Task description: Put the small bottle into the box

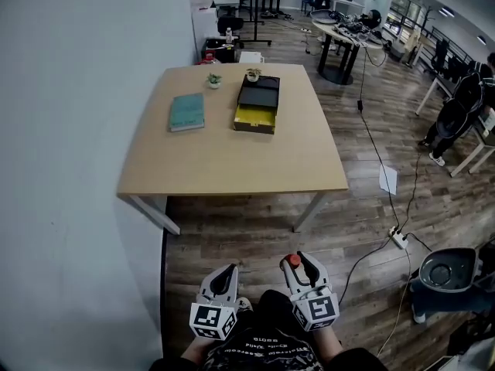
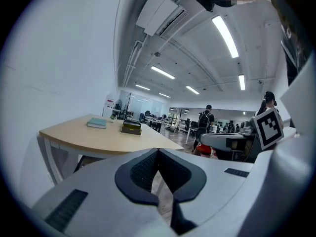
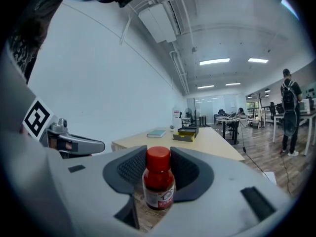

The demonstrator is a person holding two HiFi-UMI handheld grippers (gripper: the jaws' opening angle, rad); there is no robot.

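My right gripper (image 1: 300,264) is shut on a small red bottle (image 3: 158,178) with a red cap; the cap (image 1: 294,260) shows between its jaws in the head view. My left gripper (image 1: 225,277) is beside it, jaws shut with nothing between them. Both are held low over the wooden floor, well short of the table (image 1: 224,157). On the table's far side stands the box (image 1: 256,117), yellow inside, its black lid (image 1: 259,92) laid open behind it. In the right gripper view the box (image 3: 186,134) shows far off on the table.
A teal book (image 1: 186,112) lies left of the box, and two small potted plants (image 1: 214,79) stand at the table's far edge. A white wall (image 1: 69,130) runs along the left. Cables and a power strip (image 1: 399,239) lie on the floor to the right, near a grey bin (image 1: 442,275).
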